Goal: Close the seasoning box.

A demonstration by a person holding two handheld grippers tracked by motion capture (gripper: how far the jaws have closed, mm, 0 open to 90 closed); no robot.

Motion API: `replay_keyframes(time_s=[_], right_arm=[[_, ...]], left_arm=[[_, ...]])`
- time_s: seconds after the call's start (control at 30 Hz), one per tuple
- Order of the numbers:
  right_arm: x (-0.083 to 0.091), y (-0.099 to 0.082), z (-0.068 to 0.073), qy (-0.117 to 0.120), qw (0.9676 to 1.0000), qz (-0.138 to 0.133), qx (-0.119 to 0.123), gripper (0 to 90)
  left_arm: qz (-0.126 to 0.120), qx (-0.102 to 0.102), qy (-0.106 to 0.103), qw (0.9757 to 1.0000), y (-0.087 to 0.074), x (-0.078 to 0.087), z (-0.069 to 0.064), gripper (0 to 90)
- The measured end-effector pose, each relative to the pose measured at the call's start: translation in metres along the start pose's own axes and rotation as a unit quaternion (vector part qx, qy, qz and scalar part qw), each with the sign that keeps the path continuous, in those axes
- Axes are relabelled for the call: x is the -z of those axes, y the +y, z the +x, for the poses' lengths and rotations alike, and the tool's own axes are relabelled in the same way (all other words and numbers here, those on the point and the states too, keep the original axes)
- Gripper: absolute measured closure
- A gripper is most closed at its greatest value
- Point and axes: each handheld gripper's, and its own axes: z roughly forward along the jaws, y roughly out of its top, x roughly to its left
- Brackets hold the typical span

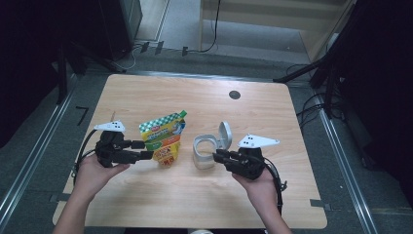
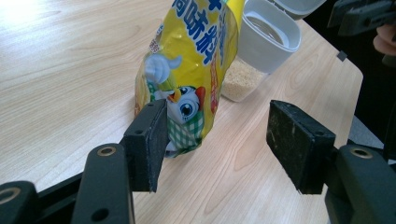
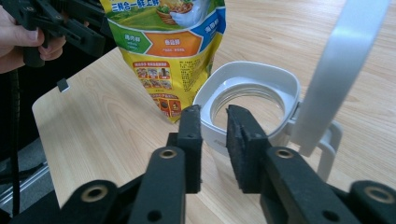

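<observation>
Table (image 1: pixel 272 117): light wood-grain top, rounded corners, dark round grommet (image 1: pixel 234 94) near the far edge. Floor (image 1: pixel 341 161): grey carpet around the table, with metal rails (image 1: pixel 29 161) running along both sides. Pale wooden furniture (image 1: pixel 272 19) stands beyond the far edge. Black cables (image 1: pixel 311 105) lie on the floor at right and far centre. Both outer sides are dark. Glare brightens the tabletop in the left gripper view.

pouch (image 2: pixel 187 70) top cropped, jar (image 3: pixel 252 107) lid (image 3: pixel 343 70) cut off, pouch print unreadable
</observation>
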Motion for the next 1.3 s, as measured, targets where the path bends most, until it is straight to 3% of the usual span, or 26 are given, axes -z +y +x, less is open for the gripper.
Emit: replay_keyframes(time_s=[0.27, 0.73, 0.93, 1.1, 1.3], right_arm=[[0.012, 0.010, -0.002, 0.001, 1.0000, 0.001, 0.006, 90.0], [0.038, 0.017, -0.020, -0.001, 1.0000, 0.005, -0.004, 90.0], [0.049, 0.015, -0.031, -0.016, 0.9997, 0.000, -0.017, 90.0], [0.049, 0.012, -0.042, -0.038, 0.9989, -0.002, -0.027, 90.0], [0.036, 0.010, -0.052, -0.055, 0.9979, 0.001, -0.034, 90.0]], left_arm=[[0.004, 0.001, 0.001, 1.0000, -0.003, 0.006, -0.001, 38.8], [0.002, 0.011, 0.009, 0.9999, -0.007, 0.012, 0.005, 38.0], [0.000, 0.010, 0.010, 0.9999, -0.008, 0.012, 0.005, 37.5], [0.000, 0.012, 0.011, 0.9999, -0.008, 0.012, 0.006, 37.4], [-0.001, 0.013, 0.011, 0.9999, -0.009, 0.013, 0.006, 37.4]])
